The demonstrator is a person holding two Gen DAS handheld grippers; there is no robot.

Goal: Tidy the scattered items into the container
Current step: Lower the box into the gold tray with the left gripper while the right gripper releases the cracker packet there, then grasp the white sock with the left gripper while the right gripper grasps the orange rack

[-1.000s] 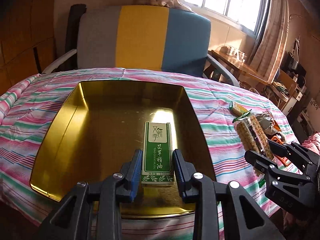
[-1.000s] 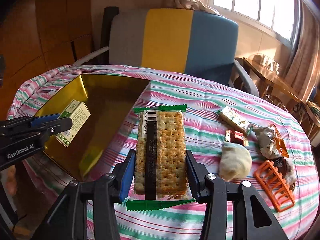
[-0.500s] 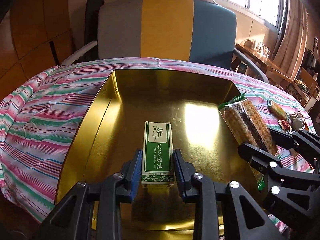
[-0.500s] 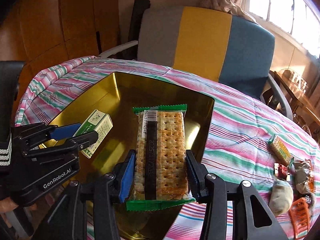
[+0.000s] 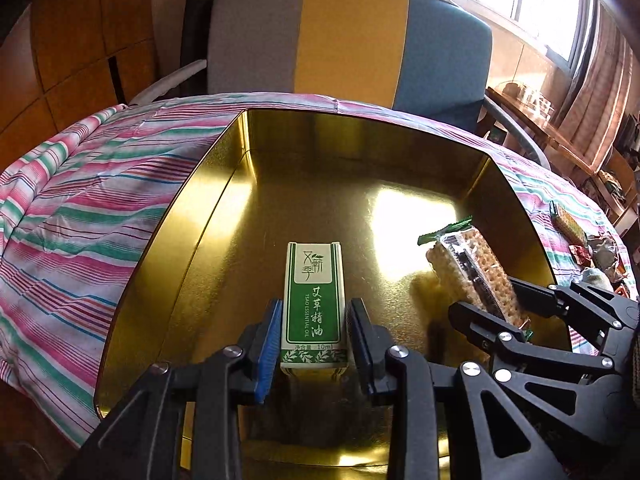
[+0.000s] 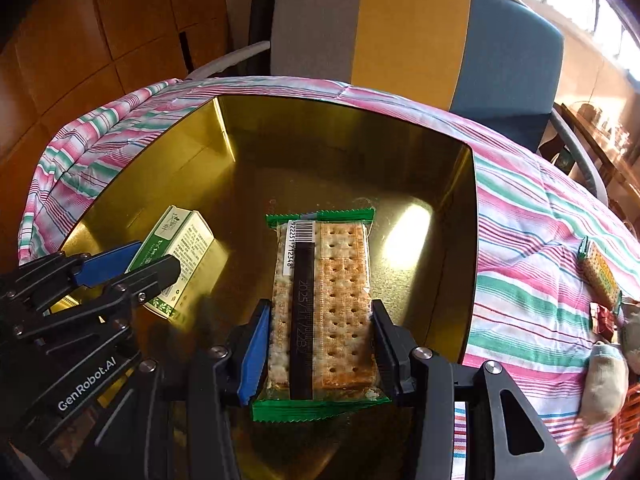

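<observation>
A gold metal tray (image 5: 192, 216) lies on the striped tablecloth. My left gripper (image 5: 315, 308) is shut on a green-and-white essential oil box (image 5: 314, 280), held low over the tray's near half. In the right wrist view that box (image 6: 184, 240) sits tilted in the left gripper (image 6: 154, 258) at the tray's left side. My right gripper (image 6: 320, 312) is shut on a green-edged cracker packet (image 6: 332, 272), held inside the tray (image 6: 460, 240) toward its right. From the left wrist view the packet (image 5: 460, 264) and right gripper (image 5: 486, 298) appear at the right.
Loose items lie on the tablecloth (image 6: 532, 240) right of the tray: a green-yellow snack bar (image 6: 600, 276), a red sweet (image 6: 602, 316), a pale lump (image 6: 602, 380) and an orange plastic rack (image 6: 628, 420). A grey, yellow and blue chair (image 5: 348, 40) stands behind the table.
Both grippers have moved left and forward over the tray. The cracker packet went from above the tablecloth to inside the tray, beside the oil box. Both grips look unchanged.
</observation>
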